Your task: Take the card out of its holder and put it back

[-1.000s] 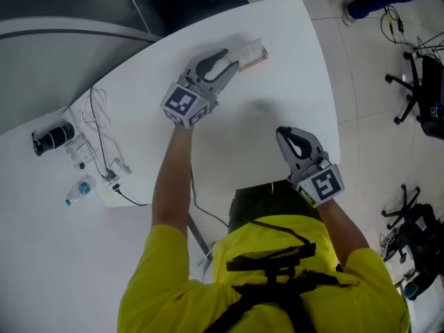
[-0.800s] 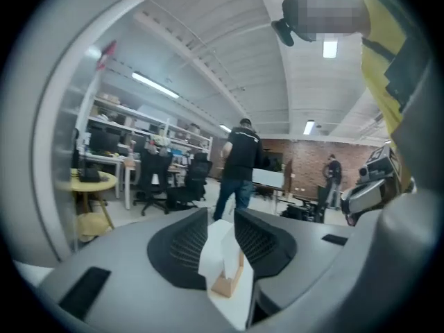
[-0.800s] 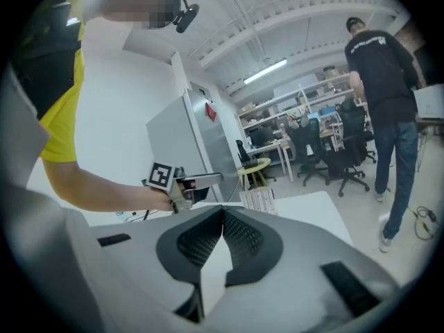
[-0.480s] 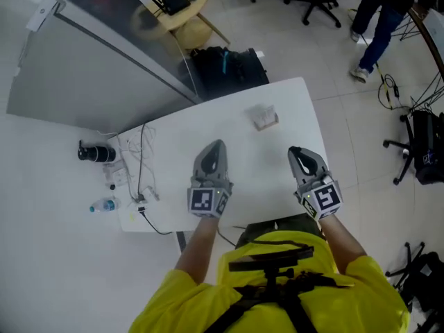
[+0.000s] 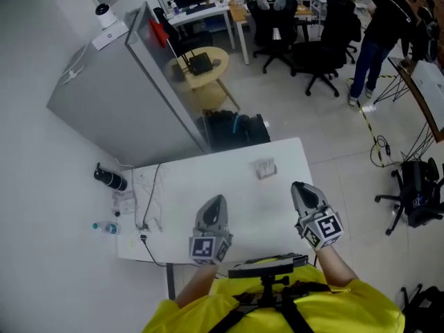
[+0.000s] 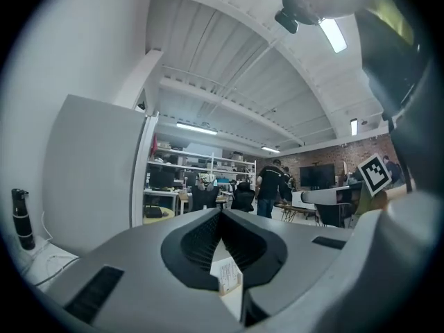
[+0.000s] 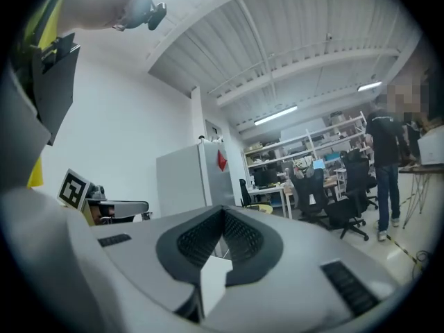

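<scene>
The small white card (image 5: 263, 164) stands in its pale wooden holder (image 5: 266, 175) far across the white table (image 5: 180, 186), while the left gripper (image 5: 216, 200), jaws apart at it a second ago, has drawn back with jaws together and empty, like the right gripper (image 5: 298, 186), so the task looks done.

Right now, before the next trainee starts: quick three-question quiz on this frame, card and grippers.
1. Where is the card?
2. True or false: the left gripper is shut on the card.
3. The right gripper has its jaws: A together, nothing between them; B wide apart; C clamped on the card.
Key: 1, standing in its holder on the white table, apart from both grippers. 2, false: shut but empty. 3, A.
</scene>
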{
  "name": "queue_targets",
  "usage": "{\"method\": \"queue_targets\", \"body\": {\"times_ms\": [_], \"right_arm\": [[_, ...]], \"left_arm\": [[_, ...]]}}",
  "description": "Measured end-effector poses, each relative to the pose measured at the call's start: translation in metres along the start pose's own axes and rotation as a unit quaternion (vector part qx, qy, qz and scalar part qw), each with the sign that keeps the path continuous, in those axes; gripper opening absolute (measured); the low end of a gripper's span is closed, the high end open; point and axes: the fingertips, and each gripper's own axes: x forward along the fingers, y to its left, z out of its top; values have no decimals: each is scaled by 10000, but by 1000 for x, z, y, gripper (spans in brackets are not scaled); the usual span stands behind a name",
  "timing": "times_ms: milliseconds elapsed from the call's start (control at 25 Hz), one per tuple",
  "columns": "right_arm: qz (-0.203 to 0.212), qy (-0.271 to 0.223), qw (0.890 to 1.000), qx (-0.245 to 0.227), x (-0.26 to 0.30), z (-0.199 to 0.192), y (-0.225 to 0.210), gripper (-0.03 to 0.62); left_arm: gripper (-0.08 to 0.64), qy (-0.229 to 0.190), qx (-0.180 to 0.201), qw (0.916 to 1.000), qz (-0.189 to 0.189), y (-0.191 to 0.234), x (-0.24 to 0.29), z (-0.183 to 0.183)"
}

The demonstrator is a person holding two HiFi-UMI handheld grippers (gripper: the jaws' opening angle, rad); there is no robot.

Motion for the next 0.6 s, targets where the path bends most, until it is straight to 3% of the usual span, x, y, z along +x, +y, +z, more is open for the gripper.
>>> {"method": "queue_targets", "body": {"times_ms": [240,600], "right_arm": [[15,-133,9998,-124,-5,12,3,6],[-63,-119,9998,-125,-11,10,6,5]], "left_arm": [[5,-230,119,9997,-12,-8,-8,15],[5,-42,122,9998,-160,-2,-7,5]]}}
